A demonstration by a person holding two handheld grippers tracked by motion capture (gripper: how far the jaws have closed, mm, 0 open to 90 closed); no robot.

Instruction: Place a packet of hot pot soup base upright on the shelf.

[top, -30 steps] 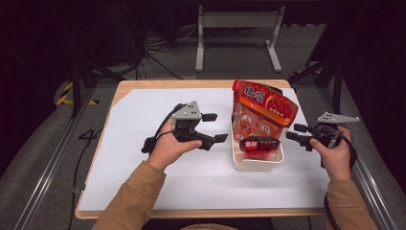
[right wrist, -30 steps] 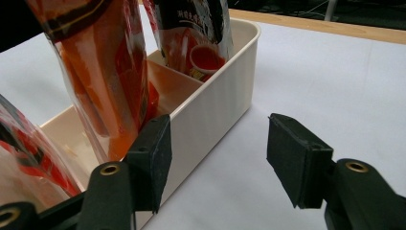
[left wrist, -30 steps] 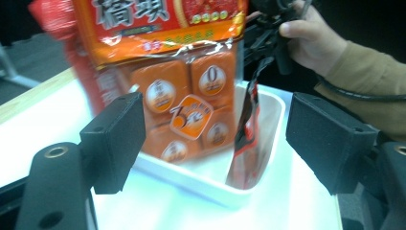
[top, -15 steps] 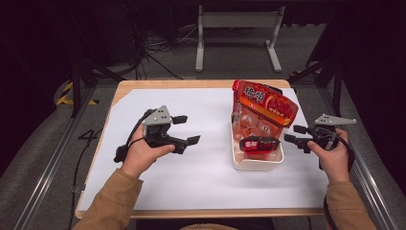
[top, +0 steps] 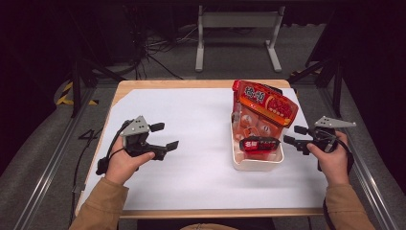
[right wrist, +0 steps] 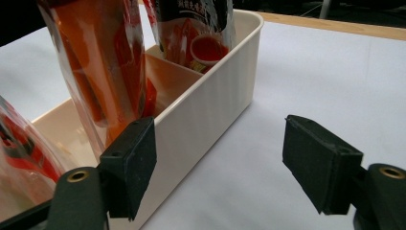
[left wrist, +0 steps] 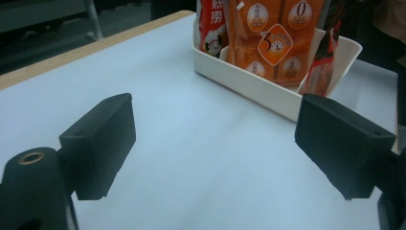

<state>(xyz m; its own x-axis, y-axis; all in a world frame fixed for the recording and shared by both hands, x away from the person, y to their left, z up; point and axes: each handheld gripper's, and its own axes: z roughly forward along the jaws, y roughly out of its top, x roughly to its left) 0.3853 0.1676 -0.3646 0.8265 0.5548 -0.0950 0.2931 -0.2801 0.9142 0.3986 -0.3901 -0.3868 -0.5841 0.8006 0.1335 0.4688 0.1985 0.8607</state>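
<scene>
Comparing this moment with the earlier high views, we see our left gripper (top: 168,145) has drawn back from beside the white tray (top: 256,165) toward the near left of the table (top: 191,115), and it now sits well apart from the tray with bare white surface between. Its jaws have just been opening and stand apart; in the left gripper view nothing lies between them, and the tray (left wrist: 249,81) with its orange packets (left wrist: 277,36) shows farther off. Our right gripper (top: 290,138) holds just right of the tray, where it was a second ago. Its jaws too have just been opening, and in the right gripper view they stand wide, one jaw in front of the tray's cream wall (right wrist: 210,110), the other over the open table; no packet is between them.

The packets stay in the tray on the right half of the table: the large red-orange bag (top: 265,103) leans out over the far end, and a small dark red sachet (top: 258,143) lies across the near end.

We judge that both tools have let go and pulled clear, so the packing looks finished or between items, with nothing left loose on the table that we can see.
</scene>
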